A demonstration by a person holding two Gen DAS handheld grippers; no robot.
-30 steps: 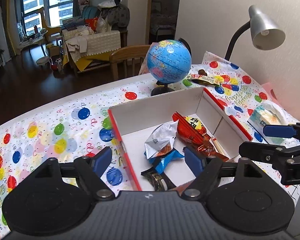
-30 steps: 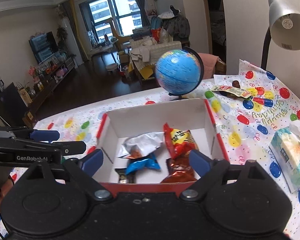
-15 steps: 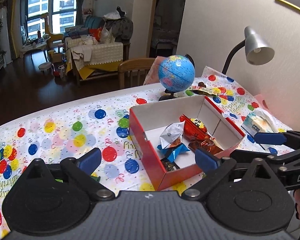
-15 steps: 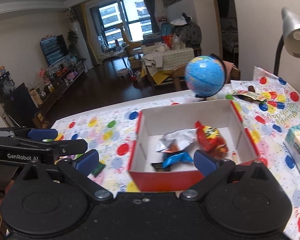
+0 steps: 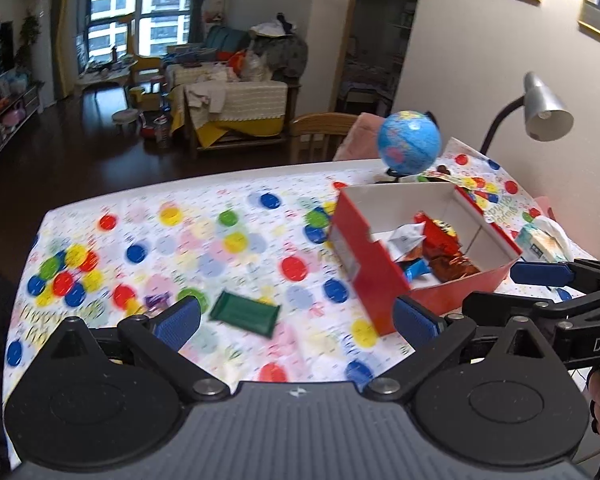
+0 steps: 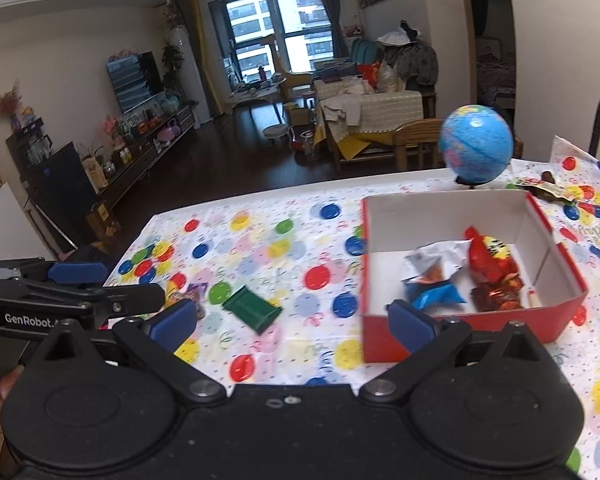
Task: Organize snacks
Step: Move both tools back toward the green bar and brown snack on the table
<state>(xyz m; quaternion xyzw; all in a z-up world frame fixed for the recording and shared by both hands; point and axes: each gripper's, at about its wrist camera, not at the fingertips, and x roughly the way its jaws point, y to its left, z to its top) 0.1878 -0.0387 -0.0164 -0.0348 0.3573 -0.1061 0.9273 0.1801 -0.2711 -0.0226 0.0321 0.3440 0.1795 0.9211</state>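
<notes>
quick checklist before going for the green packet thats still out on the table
1. Left gripper open and empty: ok, jaws wide, nothing between them.
2. Right gripper open and empty: ok, same.
3. Green packet free to grasp: ok, it lies flat on the tablecloth, apart from the box.
4. Other loose snacks: not ok, a small purple packet lies left of the green one, partly hidden by the left gripper in the right wrist view.
5. Room in the red box: ok, the snacks sit toward its near right part and white floor shows behind them.
6. Grippers clear of each other: ok, they are side by side without touching.
</notes>
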